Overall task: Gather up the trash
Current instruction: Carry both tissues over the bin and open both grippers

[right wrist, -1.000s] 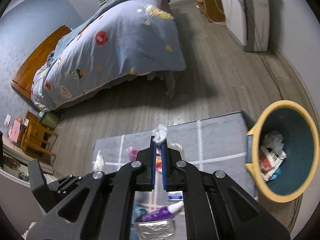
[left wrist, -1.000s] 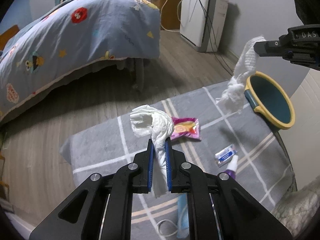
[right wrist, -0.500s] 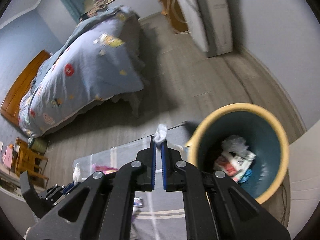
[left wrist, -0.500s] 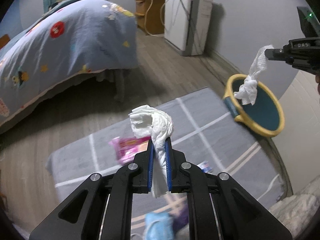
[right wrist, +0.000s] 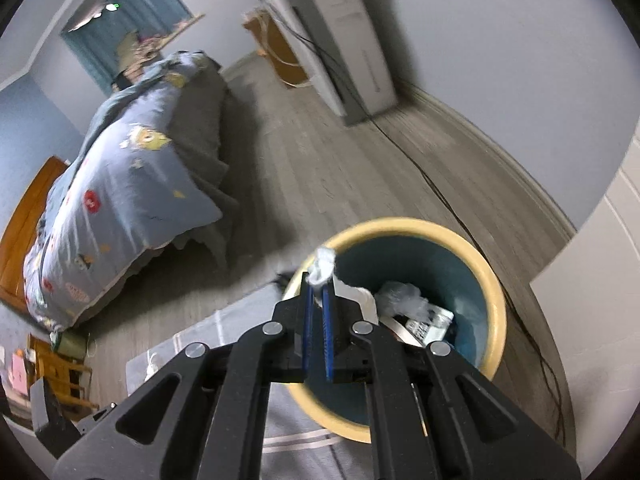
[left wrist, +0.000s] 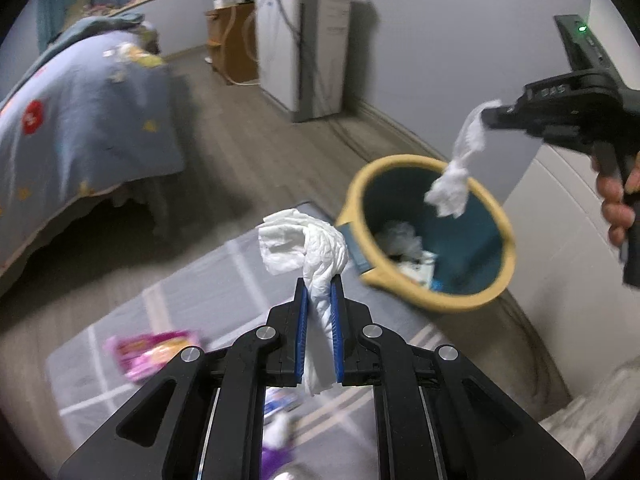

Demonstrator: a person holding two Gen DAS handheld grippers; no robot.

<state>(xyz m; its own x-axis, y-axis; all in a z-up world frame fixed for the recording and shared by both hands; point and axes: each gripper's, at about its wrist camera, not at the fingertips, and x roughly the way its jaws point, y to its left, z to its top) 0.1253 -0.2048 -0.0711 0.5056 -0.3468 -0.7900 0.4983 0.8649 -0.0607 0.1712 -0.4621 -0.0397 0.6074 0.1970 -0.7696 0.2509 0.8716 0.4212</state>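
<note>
Here, nearest first.
Left claw: the left black two-finger gripper with blue pads (left wrist: 319, 280) is clamped narrow on a crumpled white paper tissue wad (left wrist: 308, 246), which bulges above the tips at 12 o'clock and trails a tail out below the pads.
Left tissue handling: likely feather-light, soft and crushable; no fragility worry, but it may cling to the pads on release, so a pinch at the twisted waist, as now, looks right.
Floor trash: a pink snack wrapper (left wrist: 154, 350) lies on the grey rug with pale stripes (left wrist: 240, 280) at 8 o'clock of the left claw; it is blurred, probably thin, crinkly and slippery, best nipped at an edge.
Right claw: the right black two-finger gripper (right wrist: 317, 292) is squeezed shut on a twisted white tissue strip (left wrist: 456, 172), gripped at its top end so the rest hangs free.
Right tissue place: it dangles over the mouth of the round teal bin with a yellow rim (right wrist: 496, 300), at 1 o'clock of the left claw.
Bin contents: crumpled paper and packets already lie inside.
Judgement: both tissues seem one release away from collected.
</note>
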